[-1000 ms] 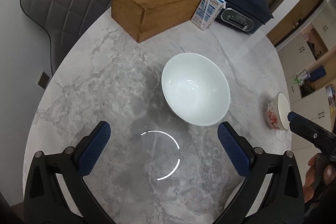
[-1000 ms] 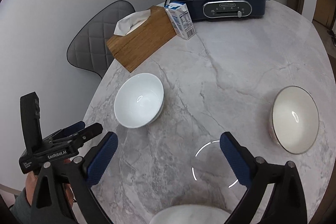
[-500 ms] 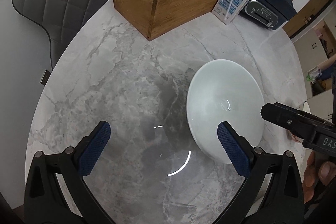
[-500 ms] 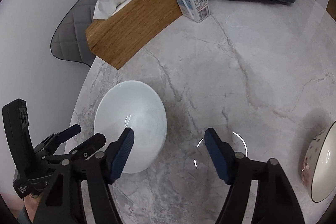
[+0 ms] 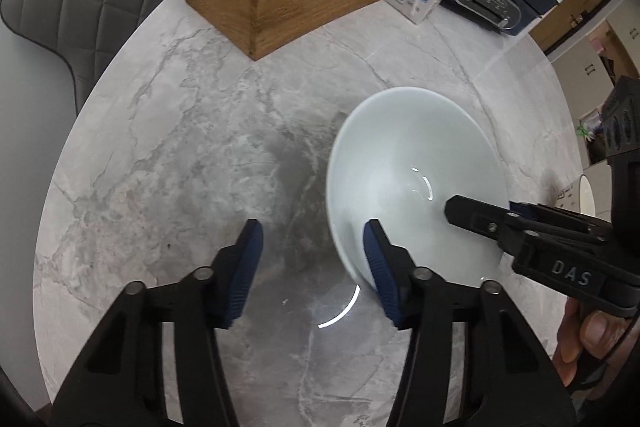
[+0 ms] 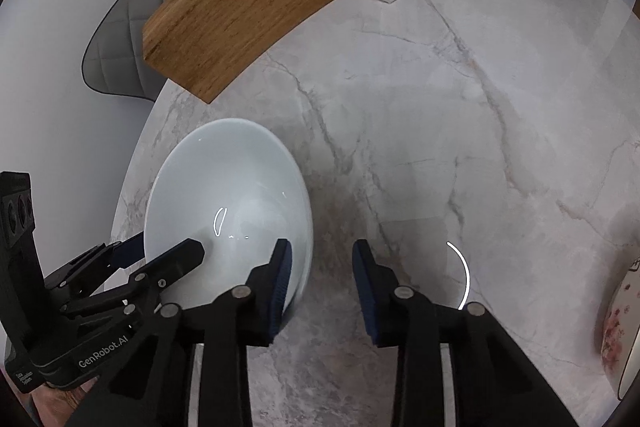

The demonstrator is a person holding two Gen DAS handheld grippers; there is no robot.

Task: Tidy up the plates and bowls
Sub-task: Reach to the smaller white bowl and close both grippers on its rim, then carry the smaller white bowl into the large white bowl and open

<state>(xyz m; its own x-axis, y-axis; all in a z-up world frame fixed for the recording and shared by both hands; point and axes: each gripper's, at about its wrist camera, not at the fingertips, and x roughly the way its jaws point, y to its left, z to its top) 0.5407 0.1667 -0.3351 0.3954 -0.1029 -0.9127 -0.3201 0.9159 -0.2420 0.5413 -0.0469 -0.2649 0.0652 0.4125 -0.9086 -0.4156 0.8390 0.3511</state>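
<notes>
Both grippers closing on one bowl rim

Nearest, the left gripper [image 5: 312, 267] has its right blue pad inside the plain white ceramic bowl [image 5: 412, 171] and its left pad outside, so the bowl's wall at about 7 o'clock stands between jaws that are closing, still partly spread; whether the pads press yet I cannot tell. Likewise the right gripper [image 6: 320, 283] straddles the rim near 5 o'clock, its left pad within the bowl [image 6: 228, 195] and its right pad outside, jaws closing. Each hand sits equally near. Round, the bowl has no long axis, and it rests upright on the grey marble table [image 5: 168, 155]. Farther off, at 3 o'clock, stands a floral-patterned bowl [image 6: 616, 331].
</notes>
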